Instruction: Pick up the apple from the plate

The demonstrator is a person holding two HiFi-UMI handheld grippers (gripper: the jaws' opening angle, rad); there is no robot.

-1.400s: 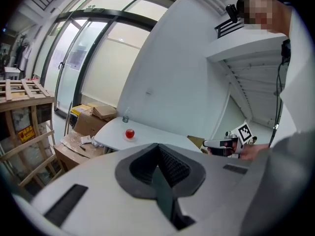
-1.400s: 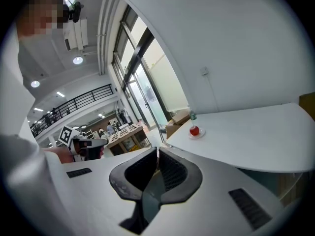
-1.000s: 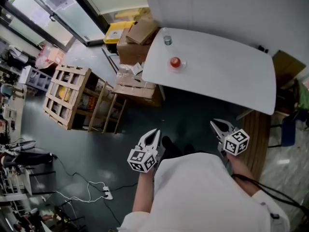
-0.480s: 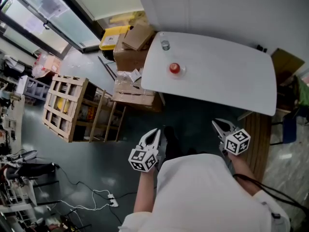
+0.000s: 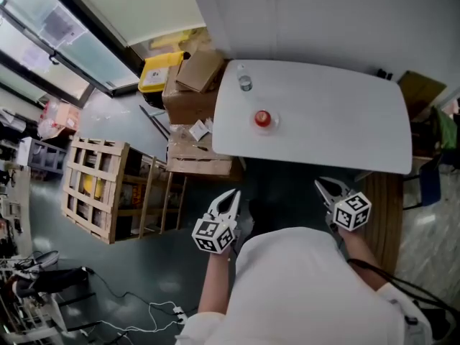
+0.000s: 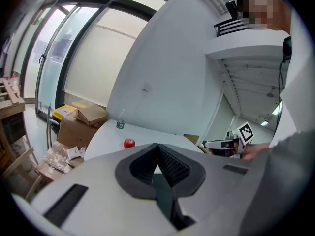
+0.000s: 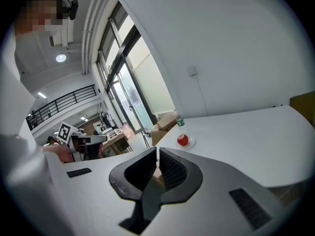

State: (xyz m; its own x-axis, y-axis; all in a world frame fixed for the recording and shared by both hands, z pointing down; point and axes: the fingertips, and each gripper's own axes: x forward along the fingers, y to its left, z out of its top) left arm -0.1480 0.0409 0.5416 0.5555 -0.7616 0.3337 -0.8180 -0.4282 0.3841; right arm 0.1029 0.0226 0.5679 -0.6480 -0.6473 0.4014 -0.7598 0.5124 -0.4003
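A red apple (image 5: 262,118) sits on a small clear plate (image 5: 270,124) near the left end of a white table (image 5: 338,121). My left gripper (image 5: 231,194) and right gripper (image 5: 320,184) hang over the dark floor, well short of the table's near edge. Both are shut with nothing between the jaws. In the left gripper view the apple (image 6: 129,143) shows small and far beyond the shut left gripper (image 6: 157,147). In the right gripper view the apple (image 7: 182,140) rests on its plate (image 7: 190,144), far past the shut right gripper (image 7: 157,151).
A small water bottle (image 5: 246,83) stands on the table behind the apple. Cardboard boxes (image 5: 194,85) and a yellow crate (image 5: 159,70) are stacked by the table's left end. A wooden pallet rack (image 5: 108,189) stands on the floor at left. A wall backs the table.
The table, apple and boxes have slid down and nearer in the head view as the person walks toward them. Both grippers stay shut and keep their places before the body.
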